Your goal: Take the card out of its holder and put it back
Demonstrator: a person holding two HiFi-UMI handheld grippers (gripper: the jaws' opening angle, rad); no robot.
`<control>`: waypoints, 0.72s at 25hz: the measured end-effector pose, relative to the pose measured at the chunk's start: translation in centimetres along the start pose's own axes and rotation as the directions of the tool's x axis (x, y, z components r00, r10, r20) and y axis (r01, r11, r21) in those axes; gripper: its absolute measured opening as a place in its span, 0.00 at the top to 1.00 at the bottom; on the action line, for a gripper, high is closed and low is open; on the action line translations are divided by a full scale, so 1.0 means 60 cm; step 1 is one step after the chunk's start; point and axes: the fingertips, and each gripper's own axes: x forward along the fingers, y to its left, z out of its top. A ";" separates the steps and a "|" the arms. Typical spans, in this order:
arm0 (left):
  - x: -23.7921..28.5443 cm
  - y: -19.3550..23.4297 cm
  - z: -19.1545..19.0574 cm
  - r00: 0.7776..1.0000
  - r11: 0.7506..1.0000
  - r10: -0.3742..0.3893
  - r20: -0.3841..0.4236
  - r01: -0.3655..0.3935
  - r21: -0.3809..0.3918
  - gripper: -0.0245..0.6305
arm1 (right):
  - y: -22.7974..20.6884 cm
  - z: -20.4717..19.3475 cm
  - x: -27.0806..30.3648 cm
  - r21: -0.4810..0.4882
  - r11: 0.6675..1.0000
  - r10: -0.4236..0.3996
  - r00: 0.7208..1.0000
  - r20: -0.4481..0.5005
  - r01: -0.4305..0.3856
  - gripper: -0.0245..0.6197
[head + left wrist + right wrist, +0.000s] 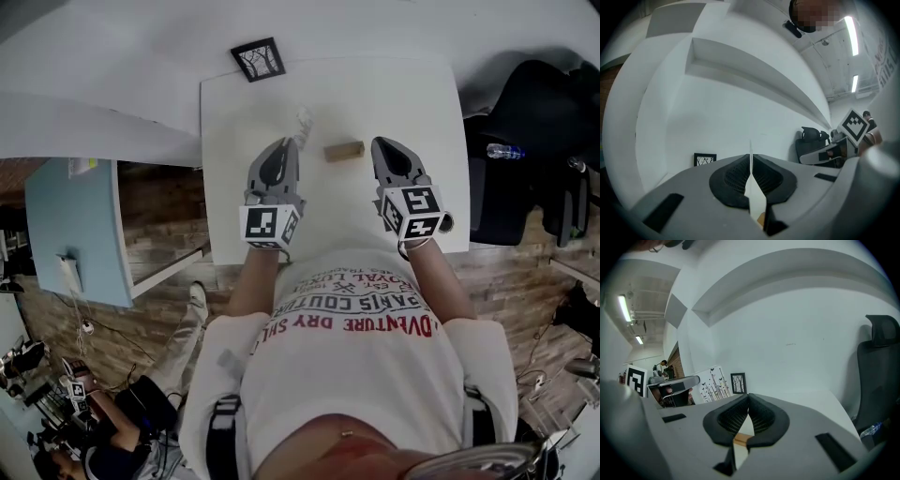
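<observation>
A wooden holder [344, 151] and framed picture [258, 59] stand on the white table [412, 103]

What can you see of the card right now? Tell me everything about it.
The card is a thin white sheet that looks like paper or light cardstock, printed with black trees and butterflies. It is out of the wooden holder, which sits on the table to its right. The left gripper is shut on its lower part, and the card stands on edge, sticking out past the jaw tips. Only that gripper's pads visibly touch it.

Bright, even light from ceiling tubes [851, 35]; gripper views fisheye-warped, dark-cornered.
</observation>
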 end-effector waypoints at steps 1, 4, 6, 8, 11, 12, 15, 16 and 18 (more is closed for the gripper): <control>-0.001 -0.002 0.002 1.000 1.000 0.000 0.001 0.000 0.009 0.91 | 0.002 0.001 0.000 -0.002 1.000 0.001 1.000 0.001 -0.001 0.93; -0.002 -0.004 0.003 1.000 1.000 -0.001 -0.003 0.001 0.006 0.91 | 0.009 -0.001 0.000 -0.005 1.000 0.009 1.000 -0.002 -0.009 0.93; -0.001 -0.005 -0.001 1.000 1.000 0.005 -0.011 -0.005 0.003 0.91 | 0.010 -0.002 -0.001 -0.006 1.000 0.011 1.000 -0.004 -0.011 0.93; 0.000 -0.006 -0.005 1.000 1.000 0.007 -0.018 -0.007 0.002 0.91 | 0.008 -0.004 -0.003 -0.009 1.000 0.010 1.000 -0.005 -0.010 0.93; 0.002 -0.010 -0.009 1.000 1.000 -0.004 -0.022 0.004 0.003 0.91 | 0.004 -0.007 -0.003 -0.009 1.000 0.006 1.000 -0.008 -0.007 0.93; 0.002 -0.012 -0.009 1.000 1.000 -0.013 -0.022 0.014 0.007 0.91 | 0.004 -0.010 -0.003 -0.006 1.000 0.007 1.000 -0.011 -0.007 0.93; 0.003 -0.024 -0.006 0.996 0.996 -0.084 -0.017 0.084 0.007 0.91 | 0.006 -0.017 -0.005 0.000 1.000 0.011 1.000 -0.018 -0.011 0.93; 0.005 -0.029 -0.005 0.993 0.993 -0.118 -0.021 0.118 0.010 0.91 | 0.007 -0.019 -0.006 0.002 1.000 0.011 1.000 -0.021 -0.011 0.93; 0.014 -0.034 -0.009 0.983 0.984 -0.175 -0.046 0.177 0.034 0.91 | 0.007 -0.022 -0.008 0.006 1.000 0.008 1.000 -0.028 -0.008 0.93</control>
